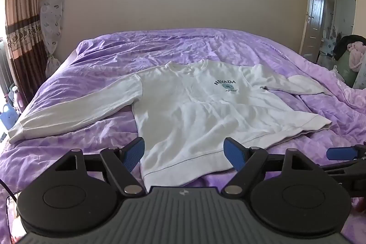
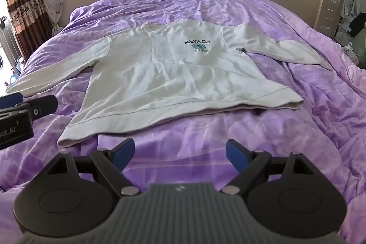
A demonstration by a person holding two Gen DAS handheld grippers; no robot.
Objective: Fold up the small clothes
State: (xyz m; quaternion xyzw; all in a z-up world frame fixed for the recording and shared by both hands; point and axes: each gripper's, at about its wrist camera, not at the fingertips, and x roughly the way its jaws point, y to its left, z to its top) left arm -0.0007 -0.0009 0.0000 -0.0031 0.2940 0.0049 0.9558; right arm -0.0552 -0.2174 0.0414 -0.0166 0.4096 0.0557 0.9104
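Note:
A white long-sleeved sweatshirt [image 1: 194, 111] with a green NEVADA print lies flat, front up, on the purple bed, collar far, hem near, both sleeves spread out. It also shows in the right wrist view [image 2: 173, 74]. My left gripper [image 1: 184, 153] is open and empty, hovering over the near hem. My right gripper [image 2: 179, 155] is open and empty, over bare quilt just in front of the hem. The right gripper's blue fingertip [image 1: 340, 153] shows at the right edge of the left view. The left gripper's body [image 2: 20, 115] shows at the left edge of the right view.
The purple quilt [image 2: 286, 134] is rumpled and covers the whole bed. A striped curtain [image 1: 20, 15] and a wrapped standing fan [image 1: 51, 26] stand at the left wall. Bottles [image 1: 9, 115] sit on the floor at left. An open door [image 1: 315, 10] and piled clothes [image 1: 352, 54] are at right.

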